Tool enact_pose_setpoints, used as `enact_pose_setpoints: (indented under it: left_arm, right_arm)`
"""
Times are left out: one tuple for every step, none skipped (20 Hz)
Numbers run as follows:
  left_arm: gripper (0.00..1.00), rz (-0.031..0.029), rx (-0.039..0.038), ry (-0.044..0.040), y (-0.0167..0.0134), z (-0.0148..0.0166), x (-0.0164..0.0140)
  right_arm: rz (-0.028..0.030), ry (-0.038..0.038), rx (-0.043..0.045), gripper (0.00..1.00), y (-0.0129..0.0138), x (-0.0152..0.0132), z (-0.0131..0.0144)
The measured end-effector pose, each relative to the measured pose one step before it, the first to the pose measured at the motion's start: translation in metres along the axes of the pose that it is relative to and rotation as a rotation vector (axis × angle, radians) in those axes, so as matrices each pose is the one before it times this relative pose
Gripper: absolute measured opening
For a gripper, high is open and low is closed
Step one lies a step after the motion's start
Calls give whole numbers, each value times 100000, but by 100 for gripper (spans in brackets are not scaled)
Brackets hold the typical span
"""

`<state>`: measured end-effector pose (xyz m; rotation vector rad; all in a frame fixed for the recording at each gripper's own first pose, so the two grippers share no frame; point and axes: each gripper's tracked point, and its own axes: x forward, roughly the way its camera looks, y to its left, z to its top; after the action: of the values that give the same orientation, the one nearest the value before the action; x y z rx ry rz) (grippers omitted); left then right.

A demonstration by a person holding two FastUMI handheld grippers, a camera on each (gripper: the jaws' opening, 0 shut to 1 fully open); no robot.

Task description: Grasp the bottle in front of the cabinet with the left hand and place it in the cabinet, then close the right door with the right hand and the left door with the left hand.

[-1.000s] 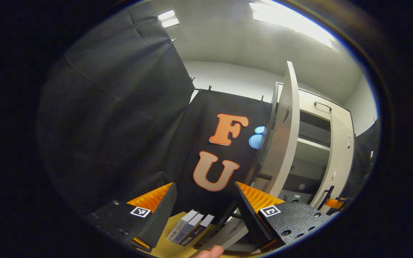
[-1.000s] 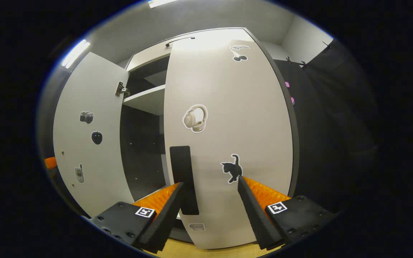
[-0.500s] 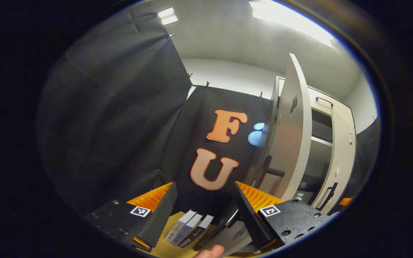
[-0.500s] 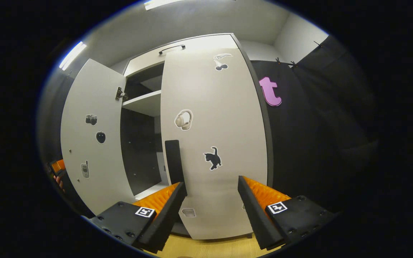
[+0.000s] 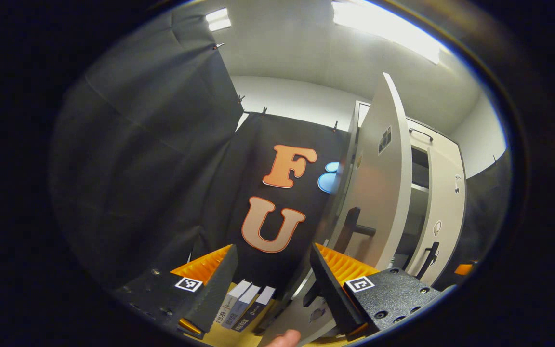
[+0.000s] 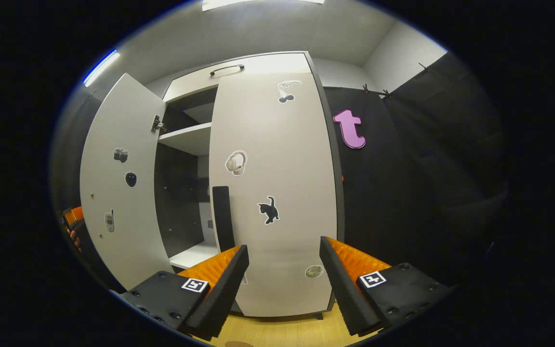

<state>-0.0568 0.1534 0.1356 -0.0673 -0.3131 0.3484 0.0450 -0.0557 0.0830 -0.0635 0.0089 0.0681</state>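
With the right door sitting flush on the cabinet, the right tool is hanging open and empty before it, while the left tool, also open, is nearing the left door to push it closed; I cannot make out the bottle.

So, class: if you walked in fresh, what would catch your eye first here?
The tall pale cabinet: its right door, dotted with stickers, looks shut, while the left door swings wide, baring a shelf. In the left gripper view, the left gripper hangs open beside that door's dark handle.
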Motion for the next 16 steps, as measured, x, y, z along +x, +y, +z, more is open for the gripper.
enact_pose_setpoints:
  left_arm:
    - [93, -256, -308, 187, -157, -42, -50]
    - [93, -532, -559, 244, -202, -104, -100]
    - [93, -870, -608, 411, -390, -260, -111]
    - [93, -1406, -280, 568, -394, -114, -106]
    - [93, -1665, 278, 371, -499, -75, -118]
    - [93, -1480, 565, 652, -455, -174, 26]
    - [93, -1376, 726, 572, -461, -147, -133]
    - [93, -1234, 589, 394, -518, -47, 11]
    - [93, -1124, 116, 286, -496, -163, -134]
    - [93, -1313, -359, 402, -542, -131, 107]
    - [93, -1393, -939, 811, -538, -316, -23]
    - [93, -1628, -1221, 891, -511, -296, 0]
    - [93, -1696, -1116, 1010, -617, -248, -4]
    - [93, -1594, -949, 1068, -557, -311, 113]
    - [93, -1599, -424, 887, -607, -187, 149]
    - [93, -1588, -52, 721, -592, -213, 219]
  right_arm:
    - [-379, 110, 134, 98, -153, -248, -19]
    - [-581, 148, -26, 98, -267, -229, -78]
    - [-568, 107, 7, 98, -211, -187, -69]
    - [-622, 140, 151, 98, -246, -332, 69]
    - [-539, 148, 211, 98, -197, -121, -19]
    - [-479, 82, 238, 98, -155, -43, -13]
    - [-368, -16, 144, 98, -145, -30, 12]
    - [-403, -184, -12, 98, -88, -356, 97]
    - [-234, -318, -67, 98, -68, -162, 110]
    - [-249, -275, -72, 98, -13, -167, 96]
    - [-264, -95, -162, 98, -56, -129, 21]
    - [-264, 108, -208, 98, -142, -125, 18]
    - [-386, 164, -227, 98, -136, -139, -17]
    - [-424, 1, -130, 98, -163, -225, 129]
    - [-388, -134, 2, 98, -68, -166, 77]
    - [-340, -200, 12, 98, -136, -189, 43]
